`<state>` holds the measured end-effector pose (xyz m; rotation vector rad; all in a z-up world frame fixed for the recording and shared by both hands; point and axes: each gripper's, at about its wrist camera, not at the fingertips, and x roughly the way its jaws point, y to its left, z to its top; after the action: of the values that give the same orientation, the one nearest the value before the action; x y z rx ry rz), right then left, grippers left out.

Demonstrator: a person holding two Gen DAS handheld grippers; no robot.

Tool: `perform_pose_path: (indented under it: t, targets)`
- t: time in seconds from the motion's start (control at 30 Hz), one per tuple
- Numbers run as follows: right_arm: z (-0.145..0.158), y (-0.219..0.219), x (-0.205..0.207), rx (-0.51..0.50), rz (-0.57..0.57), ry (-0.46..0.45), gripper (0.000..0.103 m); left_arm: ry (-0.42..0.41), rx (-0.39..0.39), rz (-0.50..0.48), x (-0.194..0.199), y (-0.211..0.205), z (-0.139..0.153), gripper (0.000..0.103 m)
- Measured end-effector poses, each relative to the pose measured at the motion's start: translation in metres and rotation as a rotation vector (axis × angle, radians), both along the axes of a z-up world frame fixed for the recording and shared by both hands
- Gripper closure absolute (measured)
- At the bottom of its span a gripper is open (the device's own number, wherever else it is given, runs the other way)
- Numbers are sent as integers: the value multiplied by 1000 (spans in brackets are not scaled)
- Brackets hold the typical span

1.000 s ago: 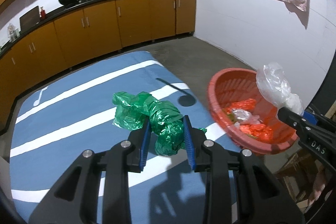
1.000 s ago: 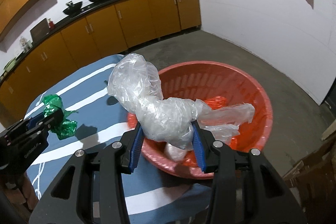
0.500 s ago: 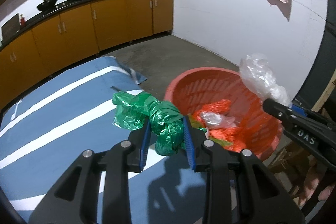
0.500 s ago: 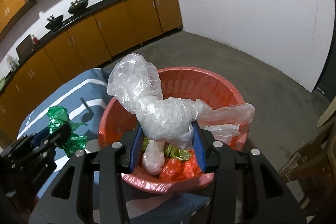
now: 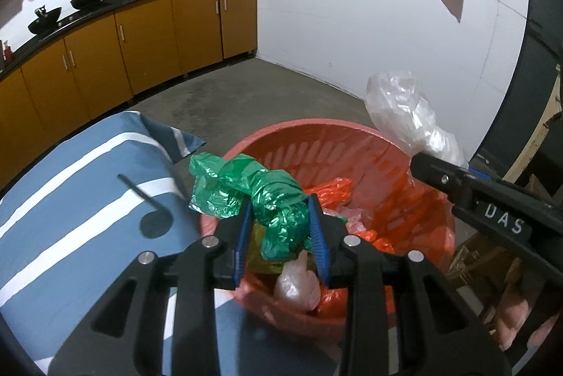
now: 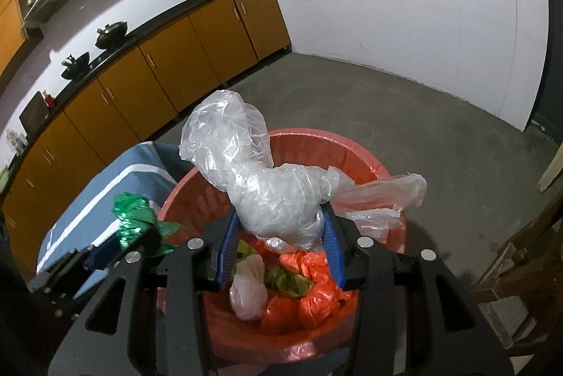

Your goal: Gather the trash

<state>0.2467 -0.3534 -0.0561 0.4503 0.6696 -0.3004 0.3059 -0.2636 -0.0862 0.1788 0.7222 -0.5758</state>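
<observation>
My left gripper (image 5: 279,212) is shut on a crumpled green plastic bag (image 5: 253,189) and holds it above the near rim of a red plastic basket (image 5: 352,147). My right gripper (image 6: 281,228) is shut on a clear plastic bag (image 6: 253,171) and holds it over the same basket (image 6: 380,179). The basket holds orange, pink and green bags (image 6: 299,291). The green bag also shows at the left in the right wrist view (image 6: 137,217), and the clear bag at the right in the left wrist view (image 5: 404,115).
A table with a blue cloth with white stripes (image 5: 88,200) lies left of the basket. Orange cabinets with a black counter (image 5: 140,24) run along the far wall. A concrete floor (image 6: 387,112) spreads beyond. Wooden pieces (image 6: 520,256) stand at the right.
Both grippers have moved from over the blue cloth to above the red basket, each still holding its bag. The basket now lies right under both.
</observation>
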Motion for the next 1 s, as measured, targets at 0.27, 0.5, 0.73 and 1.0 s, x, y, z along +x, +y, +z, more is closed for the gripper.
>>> perform_pose_path:
  t: [0.27, 0.5, 0.73, 1.0]
  targets:
    - [-5, -15, -5, 73, -6, -35, 51, 34, 1, -10, 15, -15, -14, 51]
    - [-8, -19, -10, 75, -9, -37, 47, 40, -9, -12, 13, -13, -16, 41]
    - [2, -13, -23, 6, -36, -48, 34, 4, -11, 25, 7, 5, -5, 30]
    - [38, 24, -70, -217, -91, -160, 7, -121, -9, 134, -30, 48, 29, 9]
